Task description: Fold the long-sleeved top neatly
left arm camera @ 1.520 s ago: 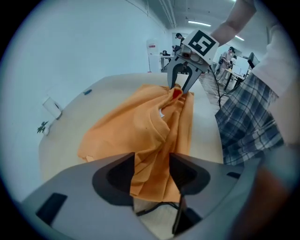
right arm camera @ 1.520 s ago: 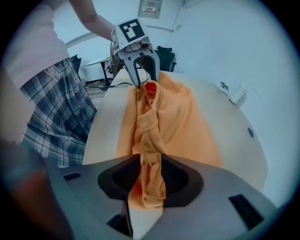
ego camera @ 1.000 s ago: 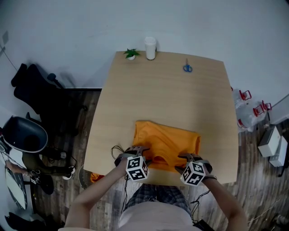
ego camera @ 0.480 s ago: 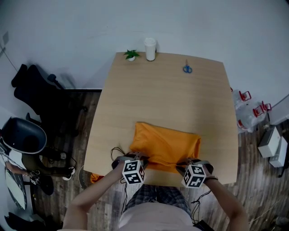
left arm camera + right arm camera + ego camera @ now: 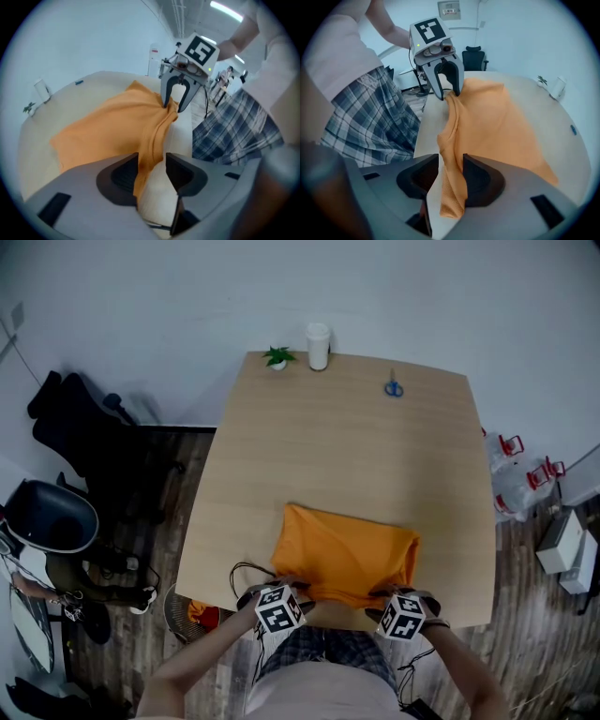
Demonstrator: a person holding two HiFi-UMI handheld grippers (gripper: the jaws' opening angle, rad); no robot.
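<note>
1. Judging from how it lies, the long-sleeved top (image 5: 345, 554) is near the end of folding. It forms 1 compact orange block at the near edge of the table (image 5: 347, 446), with no sleeve showing outside the outline.
2. Left gripper (image 5: 152, 173): its jaws have just been opening and stand partly apart. The near edge of the top runs between them, against 1 jaw with a gap to the other, so it is not clamped.
3. Right gripper (image 5: 450, 176): its jaws have also just been opening. A bunched ridge of the same edge hangs between them, and I judge the hold slack rather than pinched.
4. Outstanding, in my assessment: clear both grippers from the cloth and flatten the near edge, which stands up in a ridge between the 2 tools. The far left corner also juts out slightly.
5. Count — 1 top, 2 grippers and 1 table.
6. Count at the far edge, well apart from the work — 1 small plant (image 5: 277, 357), 1 white container (image 5: 318, 345) and 1 pair of blue scissors (image 5: 393, 387).
</note>
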